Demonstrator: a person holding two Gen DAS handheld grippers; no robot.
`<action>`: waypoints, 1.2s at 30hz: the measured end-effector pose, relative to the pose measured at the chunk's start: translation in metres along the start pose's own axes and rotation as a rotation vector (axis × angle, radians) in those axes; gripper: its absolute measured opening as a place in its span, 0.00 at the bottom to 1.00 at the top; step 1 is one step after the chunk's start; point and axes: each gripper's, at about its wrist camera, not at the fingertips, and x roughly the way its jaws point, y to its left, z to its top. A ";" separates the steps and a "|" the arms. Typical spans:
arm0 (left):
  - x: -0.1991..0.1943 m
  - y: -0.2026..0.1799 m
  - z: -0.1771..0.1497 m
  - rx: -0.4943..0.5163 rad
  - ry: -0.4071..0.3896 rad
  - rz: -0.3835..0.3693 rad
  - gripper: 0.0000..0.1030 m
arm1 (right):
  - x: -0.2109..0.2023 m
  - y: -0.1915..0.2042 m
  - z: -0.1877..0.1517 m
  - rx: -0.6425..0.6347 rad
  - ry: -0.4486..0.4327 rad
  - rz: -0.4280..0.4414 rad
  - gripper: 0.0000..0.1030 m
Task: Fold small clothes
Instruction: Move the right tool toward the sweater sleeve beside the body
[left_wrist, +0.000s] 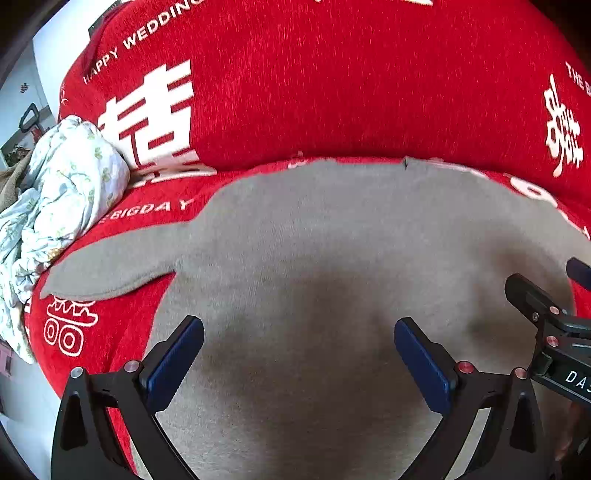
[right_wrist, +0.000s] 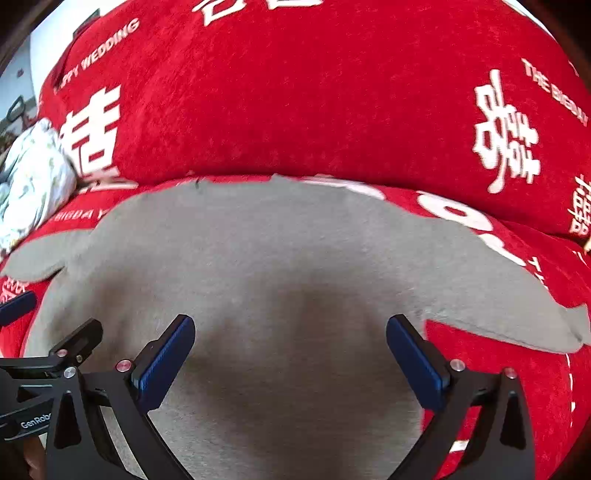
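Note:
A grey long-sleeved top (left_wrist: 332, 236) lies spread flat on a red sofa seat, its left sleeve (left_wrist: 110, 269) stretched out to the left. In the right wrist view the same grey top (right_wrist: 280, 258) fills the middle, with its right sleeve (right_wrist: 524, 314) reaching out to the right. My left gripper (left_wrist: 299, 350) hovers open over the lower part of the garment, nothing between its blue pads. My right gripper (right_wrist: 290, 350) is open too, above the lower right of the garment. Each gripper shows at the edge of the other's view.
The red sofa cover (left_wrist: 332, 81) with white lettering rises as a backrest behind the top. A crumpled white floral cloth (left_wrist: 62, 192) lies at the left end of the seat, seen again as the floral cloth (right_wrist: 29, 181) at far left.

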 end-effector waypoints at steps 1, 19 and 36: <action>-0.003 -0.001 0.002 -0.001 -0.011 -0.001 1.00 | -0.002 -0.003 0.001 0.009 -0.004 -0.002 1.00; -0.031 -0.037 0.020 0.037 -0.152 -0.035 1.00 | -0.019 -0.051 0.004 0.088 -0.086 -0.069 1.00; -0.035 -0.077 0.035 0.099 -0.157 -0.032 1.00 | -0.025 -0.085 0.003 0.154 -0.079 -0.047 1.00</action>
